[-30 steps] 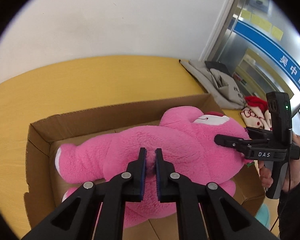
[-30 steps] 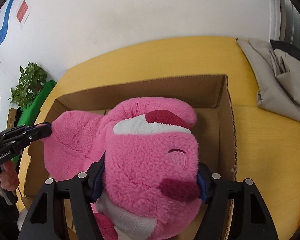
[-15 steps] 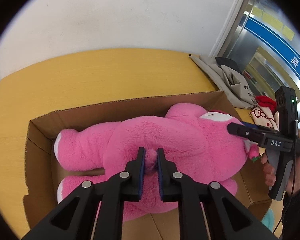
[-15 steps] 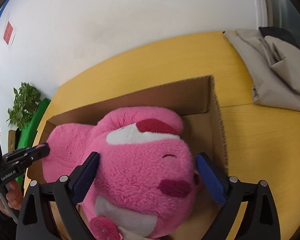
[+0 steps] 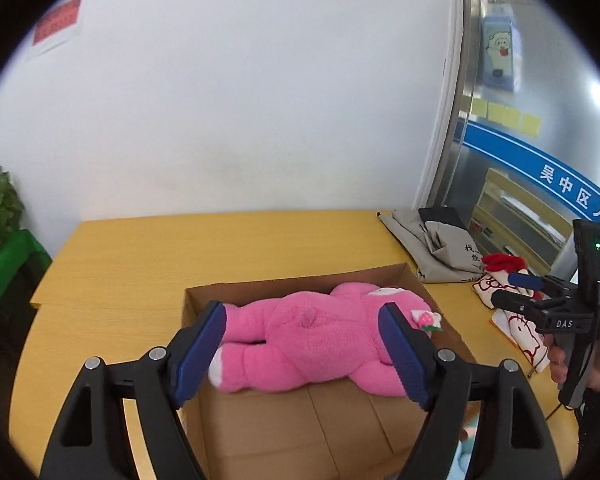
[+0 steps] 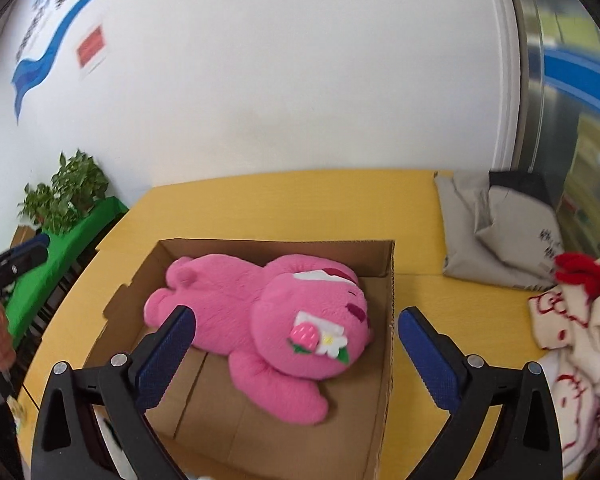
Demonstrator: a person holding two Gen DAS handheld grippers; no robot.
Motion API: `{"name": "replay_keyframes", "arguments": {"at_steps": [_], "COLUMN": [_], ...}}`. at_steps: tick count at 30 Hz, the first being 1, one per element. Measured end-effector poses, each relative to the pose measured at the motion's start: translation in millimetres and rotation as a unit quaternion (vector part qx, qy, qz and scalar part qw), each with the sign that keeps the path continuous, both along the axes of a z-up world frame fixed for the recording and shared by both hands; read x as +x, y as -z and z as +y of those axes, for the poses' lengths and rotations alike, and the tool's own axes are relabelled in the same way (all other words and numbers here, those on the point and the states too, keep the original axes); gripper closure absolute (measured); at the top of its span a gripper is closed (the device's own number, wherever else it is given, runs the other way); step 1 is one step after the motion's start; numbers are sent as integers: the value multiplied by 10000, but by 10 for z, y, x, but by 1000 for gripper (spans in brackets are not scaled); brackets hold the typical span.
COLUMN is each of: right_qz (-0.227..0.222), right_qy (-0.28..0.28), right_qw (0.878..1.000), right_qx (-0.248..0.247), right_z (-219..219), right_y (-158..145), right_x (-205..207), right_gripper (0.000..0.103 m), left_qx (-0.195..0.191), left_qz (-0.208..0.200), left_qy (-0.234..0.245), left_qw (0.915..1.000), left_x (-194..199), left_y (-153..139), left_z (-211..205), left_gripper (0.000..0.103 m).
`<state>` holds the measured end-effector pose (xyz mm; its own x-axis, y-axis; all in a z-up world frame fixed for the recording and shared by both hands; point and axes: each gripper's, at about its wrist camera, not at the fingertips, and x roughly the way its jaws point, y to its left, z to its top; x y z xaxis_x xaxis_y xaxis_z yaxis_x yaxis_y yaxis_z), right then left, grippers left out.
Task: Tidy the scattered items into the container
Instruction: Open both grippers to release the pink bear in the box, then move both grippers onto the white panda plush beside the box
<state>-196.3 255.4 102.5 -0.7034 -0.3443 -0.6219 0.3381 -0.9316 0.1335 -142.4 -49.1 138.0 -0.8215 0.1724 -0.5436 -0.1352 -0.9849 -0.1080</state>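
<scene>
Left wrist view: we see our left gripper [image 5: 302, 354] fingers just opened wide, empty; pink plush bear [image 5: 320, 344] in cardboard box [image 5: 300, 432]
Right gripper [image 6: 294, 360]: fingers just opened wide, empty

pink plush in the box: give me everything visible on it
The pink plush is a fluffy bear of long-pile fabric, with a white-and-maroon face patch, a closed stitched eye, white foot tips, a small tail nub, and a strawberry-and-flower tag on its head. It lies on its side inside the open cardboard box, head toward the right wall, legs toward the left. Only the box floor touches it; neither gripper does.
</scene>
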Motion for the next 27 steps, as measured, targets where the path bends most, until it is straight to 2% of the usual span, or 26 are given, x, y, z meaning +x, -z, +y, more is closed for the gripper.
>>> {"name": "replay_keyframes", "arguments": {"at_steps": [3, 5, 9, 12, 19, 24, 27], "right_qz": [273, 338, 331, 349, 456, 470, 364], "right_qy": [-108, -83, -4, 136, 593, 605, 474], "right_qw": [9992, 9990, 9992, 9991, 9968, 9960, 9960], "right_qx": [275, 294, 210, 203, 270, 451, 665], "right_z": [-51, -53, -111, -180, -274, -371, -457], "right_y": [-127, -135, -23, 92, 237, 297, 350], "right_x": [473, 722, 1207, 1495, 2058, 2306, 2363], "right_gripper": [0, 0, 0, 0, 0, 0, 0], "left_qx": [-60, -198, -635, -741, -370, -350, -174], "left_qz": [92, 176, 319, 388, 615, 461, 338], "left_qy": [-41, -72, -74, -18, -58, -197, -227], "left_qw": [9999, 9996, 9974, 9965, 9974, 9981, 9990], "left_x": [420, 682, 1133, 1411, 1794, 1860, 1898], "left_y": [-30, -5, 105, 195, 379, 549, 637], "left_z": [8, 47, 223, 367, 540, 567, 520], "left_gripper": [24, 24, 24, 24, 24, 24, 24]}}
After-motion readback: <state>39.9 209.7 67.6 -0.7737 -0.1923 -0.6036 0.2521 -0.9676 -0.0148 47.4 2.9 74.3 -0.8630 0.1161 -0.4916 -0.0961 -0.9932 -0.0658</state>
